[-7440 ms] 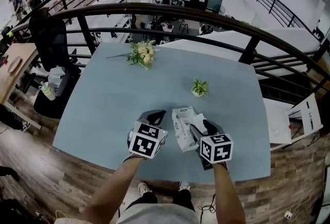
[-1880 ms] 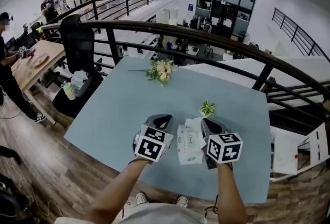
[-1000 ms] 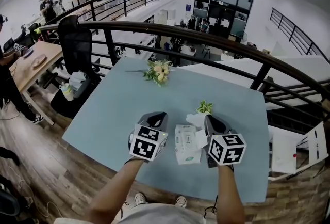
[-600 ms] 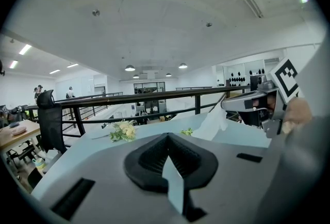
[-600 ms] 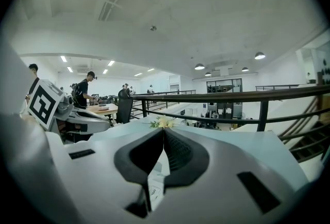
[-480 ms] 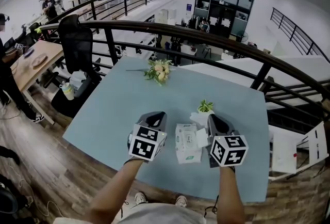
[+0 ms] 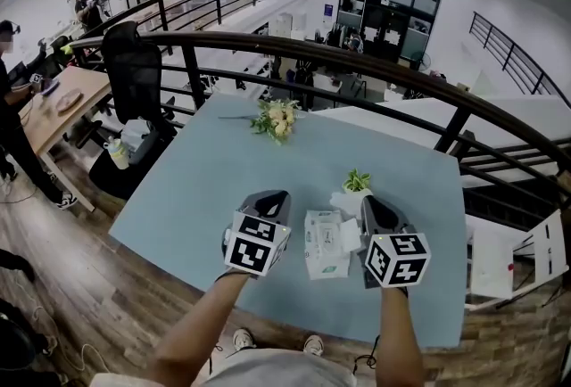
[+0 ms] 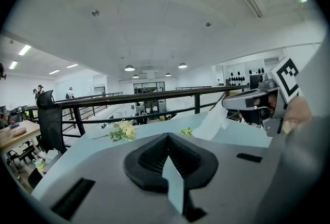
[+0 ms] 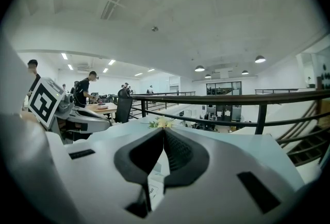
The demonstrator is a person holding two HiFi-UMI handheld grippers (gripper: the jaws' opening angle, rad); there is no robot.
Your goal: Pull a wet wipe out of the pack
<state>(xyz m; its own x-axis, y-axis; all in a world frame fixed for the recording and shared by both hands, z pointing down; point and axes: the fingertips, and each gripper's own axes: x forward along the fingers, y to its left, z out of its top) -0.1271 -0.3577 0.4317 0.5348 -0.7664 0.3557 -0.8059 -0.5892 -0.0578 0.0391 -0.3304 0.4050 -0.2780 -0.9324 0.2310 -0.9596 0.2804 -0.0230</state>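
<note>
A white and green soft pack of wet wipes (image 7: 323, 247) is seen lying flat on the pale blue table (image 7: 196, 189), near its 6 o'clock edge and between the two grippers. The right gripper (image 7: 368, 201), at 3 o'clock of the pack, is shown with its fingers pressed together on a thin white wet wipe (image 8: 213, 122). The wipe is drawn out from the fingertips down toward the pack. The left gripper (image 7: 271, 197), at 9 o'clock of the pack and apart from it, is shown with its fingers closed tip to tip, and nothing is gripped between them. A small green plant in a white pot (image 7: 356, 183) is placed at 1 o'clock of the pack. A pale bouquet of flowers (image 7: 276, 119) is laid farther off at 11 o'clock.
</note>
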